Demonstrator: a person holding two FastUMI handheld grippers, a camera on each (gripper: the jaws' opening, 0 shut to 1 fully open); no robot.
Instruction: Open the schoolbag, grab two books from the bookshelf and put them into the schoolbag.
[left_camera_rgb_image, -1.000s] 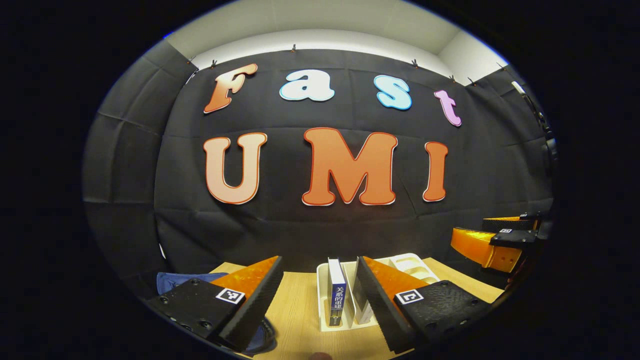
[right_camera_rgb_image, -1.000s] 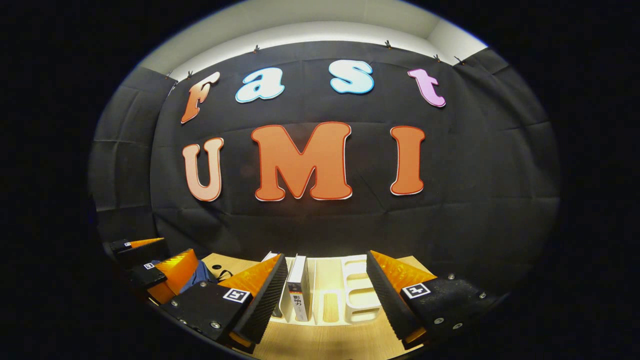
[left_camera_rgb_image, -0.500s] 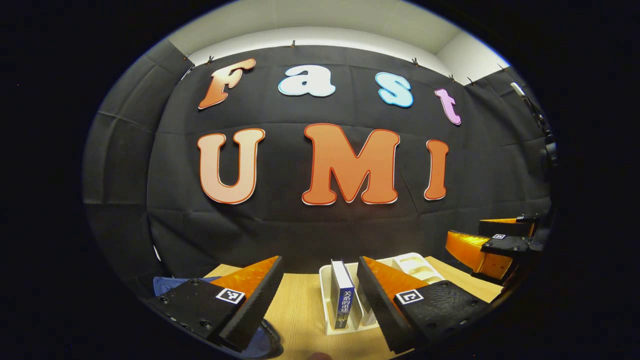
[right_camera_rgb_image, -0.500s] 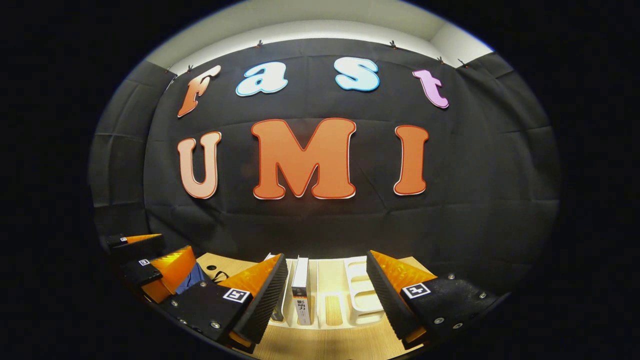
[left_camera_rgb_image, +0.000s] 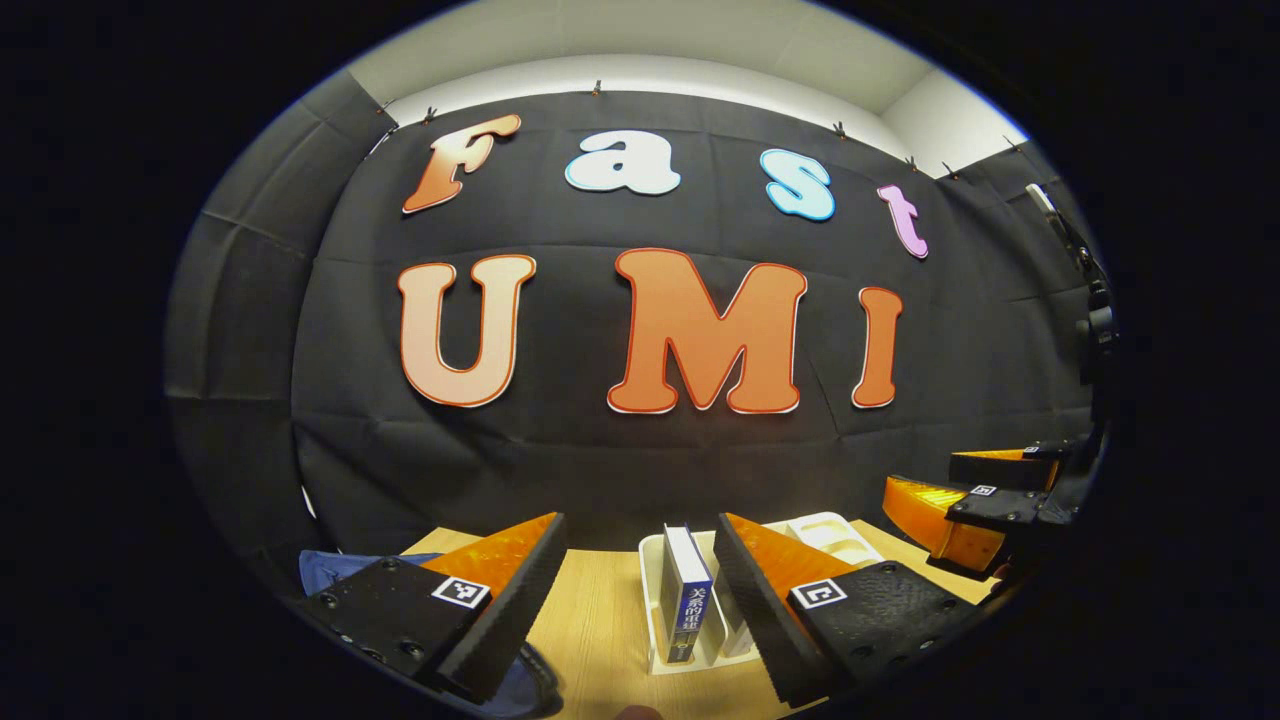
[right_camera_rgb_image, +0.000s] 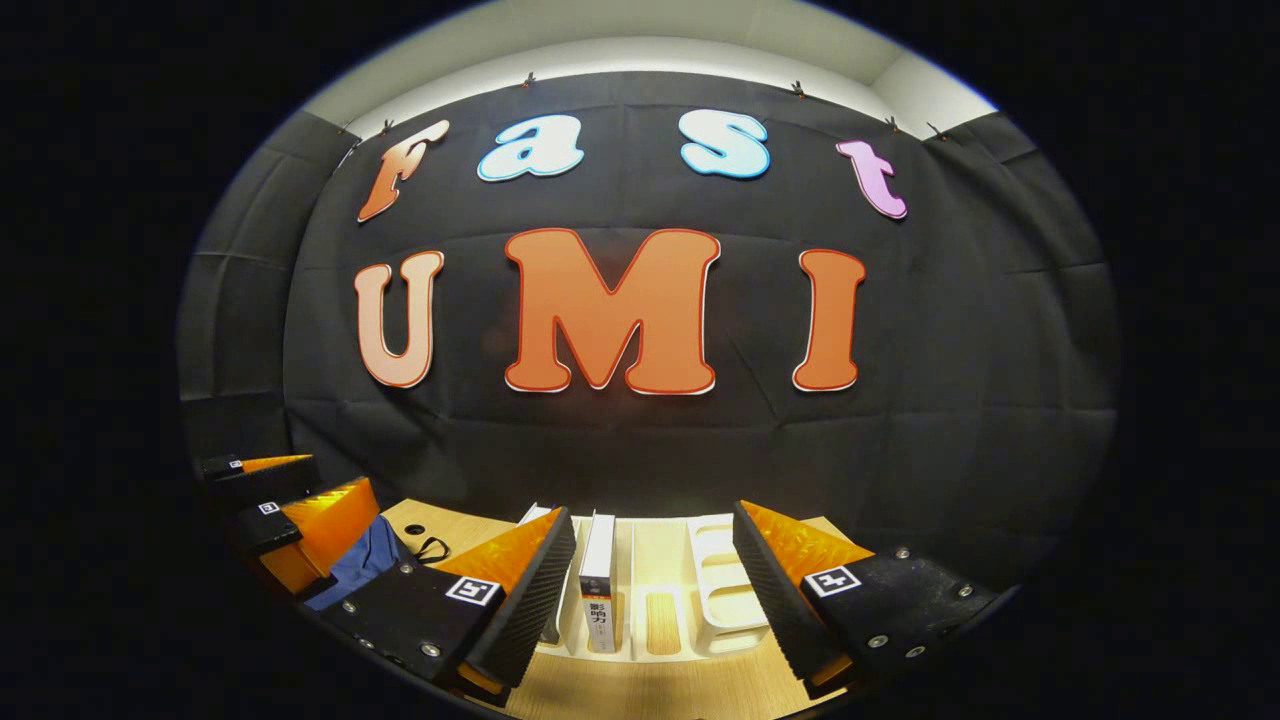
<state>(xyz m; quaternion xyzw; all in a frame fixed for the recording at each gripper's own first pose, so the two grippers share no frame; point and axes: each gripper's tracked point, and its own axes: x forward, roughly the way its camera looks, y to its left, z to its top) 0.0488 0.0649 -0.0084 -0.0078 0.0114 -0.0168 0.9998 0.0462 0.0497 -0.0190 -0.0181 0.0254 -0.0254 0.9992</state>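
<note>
I have the wooden worktop (left_camera_rgb_image: 600, 620) ahead of both grippers. The blue schoolbag (left_camera_rgb_image: 335, 568) lies at its left end; in the right gripper view its blue cloth (right_camera_rgb_image: 365, 560) shows with a dark strap beside it, and I cannot tell whether it is open. The white bookshelf (right_camera_rgb_image: 725, 590) stands toward the middle and right, its right-hand slots bare. A blue-spined book (left_camera_rgb_image: 688, 605) stands upright in a left slot, and a white-and-black book (right_camera_rgb_image: 598, 590) stands upright a slot over.

My left gripper (left_camera_rgb_image: 640, 600) hangs short of the shelf with its fingers spread wide and nothing between them. My right gripper (right_camera_rgb_image: 655, 600) faces the slots the same way, fingers apart and empty.

I judge this as the start: neither book is taken, and the bag comes first. The next move calls for swinging left to the bag and finding its zip.
</note>
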